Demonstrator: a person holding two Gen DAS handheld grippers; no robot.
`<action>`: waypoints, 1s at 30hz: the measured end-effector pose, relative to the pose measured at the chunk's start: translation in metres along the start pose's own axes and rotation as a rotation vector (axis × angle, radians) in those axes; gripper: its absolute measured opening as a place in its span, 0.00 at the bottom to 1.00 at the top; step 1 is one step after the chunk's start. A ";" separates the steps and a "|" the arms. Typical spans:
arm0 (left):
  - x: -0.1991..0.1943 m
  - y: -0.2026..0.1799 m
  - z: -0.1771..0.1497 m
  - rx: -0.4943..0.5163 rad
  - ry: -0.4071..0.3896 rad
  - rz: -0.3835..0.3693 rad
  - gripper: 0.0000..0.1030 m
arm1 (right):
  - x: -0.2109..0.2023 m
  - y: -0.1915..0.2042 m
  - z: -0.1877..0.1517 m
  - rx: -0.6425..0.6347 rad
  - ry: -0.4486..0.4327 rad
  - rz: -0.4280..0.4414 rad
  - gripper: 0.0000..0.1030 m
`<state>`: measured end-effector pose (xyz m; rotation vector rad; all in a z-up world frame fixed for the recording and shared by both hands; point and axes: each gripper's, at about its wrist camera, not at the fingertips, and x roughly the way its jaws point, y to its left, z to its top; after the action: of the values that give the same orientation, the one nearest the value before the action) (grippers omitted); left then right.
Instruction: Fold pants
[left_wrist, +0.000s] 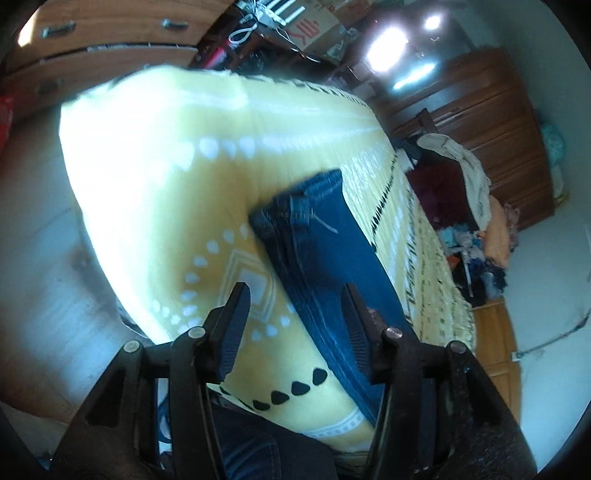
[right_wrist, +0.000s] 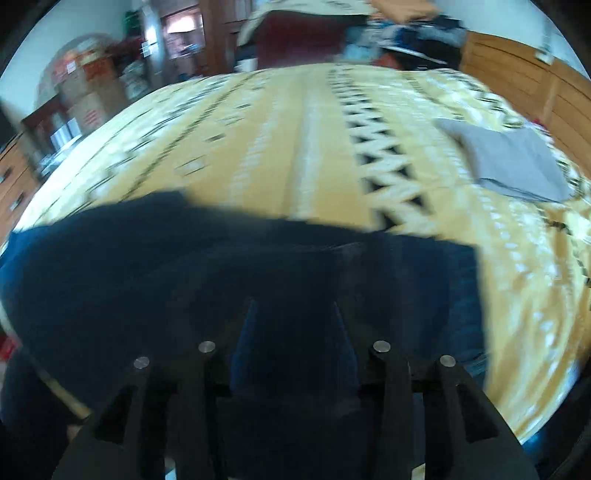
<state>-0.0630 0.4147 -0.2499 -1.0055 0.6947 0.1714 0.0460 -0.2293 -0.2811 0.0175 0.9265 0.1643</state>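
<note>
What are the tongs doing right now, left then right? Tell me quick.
Left tongs: open above the jeans, gripping nothing.
Right tongs: apart over the jeans; grip cannot be told.

I'm seeing blue denim pants (left_wrist: 325, 258), ribbed with pale stitching, on a soft matt yellow woven blanket (left_wrist: 155, 166). My left gripper (left_wrist: 295, 295) looks like matt black plastic with grooved pads and shiny metal pins. Behind, glossy brown wood drawers (left_wrist: 110, 33).
</note>
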 end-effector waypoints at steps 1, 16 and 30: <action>0.004 0.000 -0.003 0.002 0.018 -0.022 0.50 | 0.000 0.016 -0.003 -0.026 0.011 0.027 0.46; 0.034 0.001 0.004 0.008 0.092 -0.114 0.50 | -0.002 0.126 0.003 -0.216 0.056 0.094 0.46; 0.038 -0.007 0.009 0.025 0.058 -0.173 0.48 | 0.011 0.147 0.007 -0.241 0.068 0.134 0.46</action>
<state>-0.0261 0.4119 -0.2649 -1.0444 0.6569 -0.0176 0.0387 -0.0824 -0.2734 -0.1504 0.9689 0.4023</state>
